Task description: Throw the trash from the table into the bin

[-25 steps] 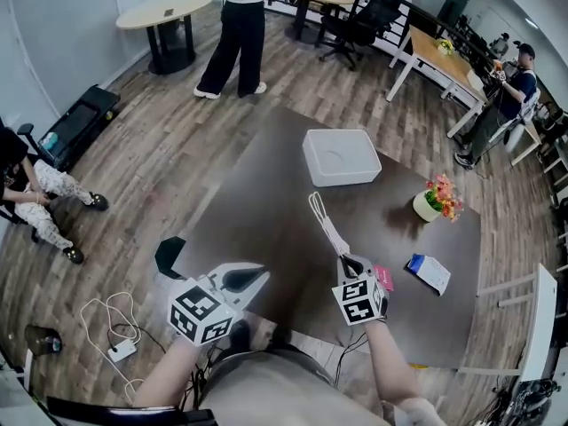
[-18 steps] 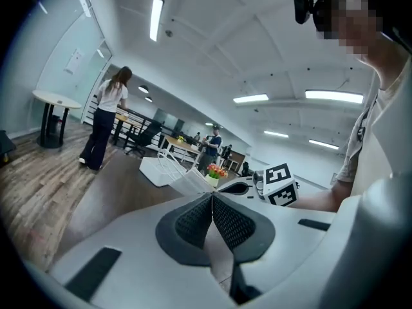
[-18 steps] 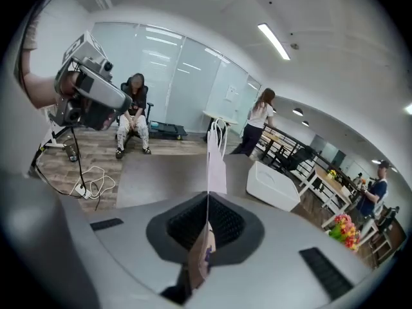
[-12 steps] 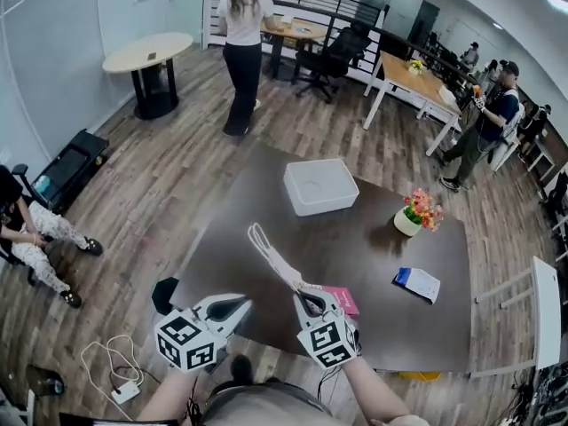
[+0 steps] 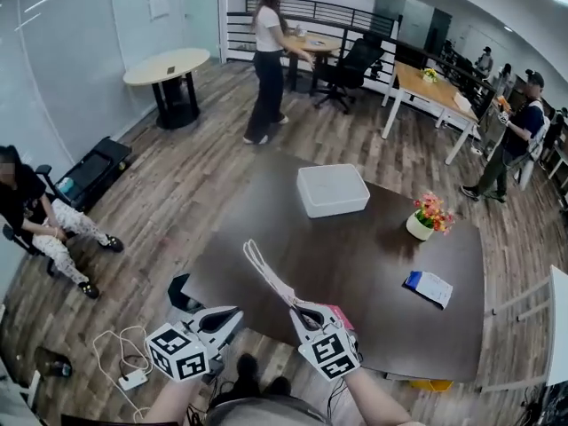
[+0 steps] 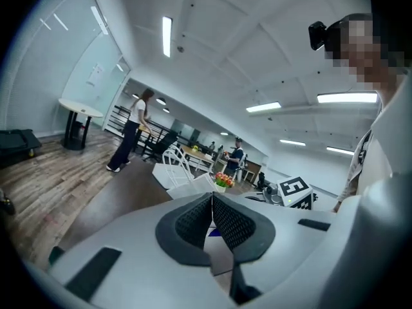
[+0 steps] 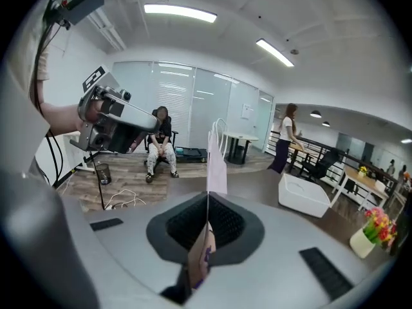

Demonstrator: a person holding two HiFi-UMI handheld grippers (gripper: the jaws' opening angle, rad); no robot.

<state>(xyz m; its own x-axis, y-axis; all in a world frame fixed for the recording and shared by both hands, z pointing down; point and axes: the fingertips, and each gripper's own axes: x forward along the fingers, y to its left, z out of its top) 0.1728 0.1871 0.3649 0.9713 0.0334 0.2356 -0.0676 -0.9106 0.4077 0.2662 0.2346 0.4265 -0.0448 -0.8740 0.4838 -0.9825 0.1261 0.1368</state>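
Here, paper bag clamped edge-on between right gripper jaws, left gripper jaws together, empty.

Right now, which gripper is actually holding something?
The right gripper: its jaws are shut on a flat pink bag that sticks out ahead of them. The left gripper is shut too, but empty.

No legible text, label or number anywhere
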